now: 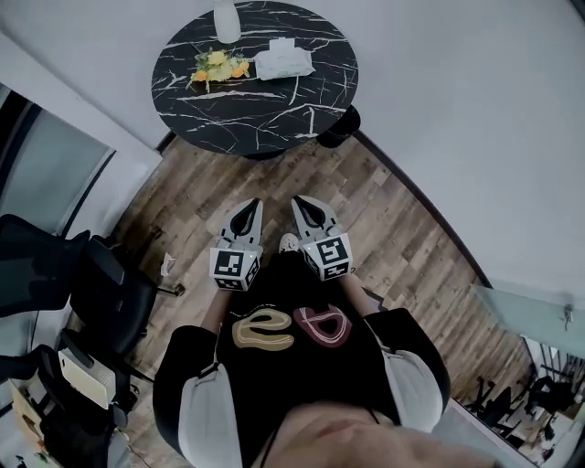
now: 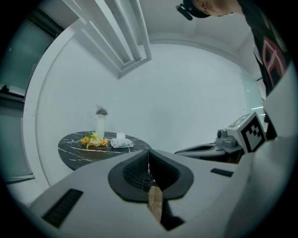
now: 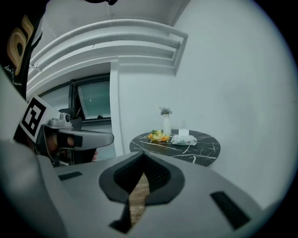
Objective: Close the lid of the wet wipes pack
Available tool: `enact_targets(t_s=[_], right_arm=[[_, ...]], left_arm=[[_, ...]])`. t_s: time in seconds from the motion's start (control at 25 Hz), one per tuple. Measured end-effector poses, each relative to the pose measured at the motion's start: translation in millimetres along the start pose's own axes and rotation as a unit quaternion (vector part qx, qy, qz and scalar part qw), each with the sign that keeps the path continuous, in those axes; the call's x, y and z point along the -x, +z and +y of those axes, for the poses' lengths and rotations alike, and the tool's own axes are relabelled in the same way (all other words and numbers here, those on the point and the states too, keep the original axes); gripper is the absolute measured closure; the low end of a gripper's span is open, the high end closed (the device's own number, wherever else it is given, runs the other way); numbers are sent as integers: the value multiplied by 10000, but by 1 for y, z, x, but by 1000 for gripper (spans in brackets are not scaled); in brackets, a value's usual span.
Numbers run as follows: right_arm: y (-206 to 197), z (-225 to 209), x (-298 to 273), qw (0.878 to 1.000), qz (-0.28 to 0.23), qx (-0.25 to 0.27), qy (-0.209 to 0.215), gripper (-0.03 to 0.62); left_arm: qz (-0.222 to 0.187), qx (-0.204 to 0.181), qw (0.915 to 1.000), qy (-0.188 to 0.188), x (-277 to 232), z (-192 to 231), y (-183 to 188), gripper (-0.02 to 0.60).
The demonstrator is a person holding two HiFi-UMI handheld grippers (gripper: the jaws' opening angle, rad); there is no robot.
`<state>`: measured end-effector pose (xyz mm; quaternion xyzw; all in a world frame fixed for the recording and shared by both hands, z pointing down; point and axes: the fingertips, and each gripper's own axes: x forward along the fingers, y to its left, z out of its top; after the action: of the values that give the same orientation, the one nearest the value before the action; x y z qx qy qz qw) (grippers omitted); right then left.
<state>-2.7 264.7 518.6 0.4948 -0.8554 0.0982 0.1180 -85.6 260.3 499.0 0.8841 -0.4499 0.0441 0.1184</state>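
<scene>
The wet wipes pack (image 1: pixel 283 62) lies on a round black marble table (image 1: pixel 265 114) far ahead, its white lid flap standing up (image 2: pixel 120 136). From the right gripper view the pack (image 3: pixel 183 139) sits near the table's far side. My left gripper (image 1: pixel 247 207) and right gripper (image 1: pixel 306 203) are held side by side close to the body, over the wood floor and well short of the table. Both are shut with nothing between the jaws: the left gripper (image 2: pixel 148 151) closes to a thin line, and the right gripper (image 3: pixel 142 156) does the same.
Yellow and orange flowers (image 1: pixel 218 67) and a white vase (image 1: pixel 227 20) share the table with the pack. A dark stool (image 1: pixel 340 126) stands at the table's right edge. Black office chairs (image 1: pixel 101 302) crowd the left. White walls curve behind the table.
</scene>
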Motion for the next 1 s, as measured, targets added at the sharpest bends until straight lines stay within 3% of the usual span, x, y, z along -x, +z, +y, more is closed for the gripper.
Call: enact_targets(t_s=[0.44,1.0], right_arm=[[2,-84,-10,9998,81,-89,158,583],[-7,-115,-9,9996,136,-263,-11,583]], left_arm=[[-21,197,9995,246,-72,-18,6,563],[176,213,9996,-4,-114,-30,0,563]])
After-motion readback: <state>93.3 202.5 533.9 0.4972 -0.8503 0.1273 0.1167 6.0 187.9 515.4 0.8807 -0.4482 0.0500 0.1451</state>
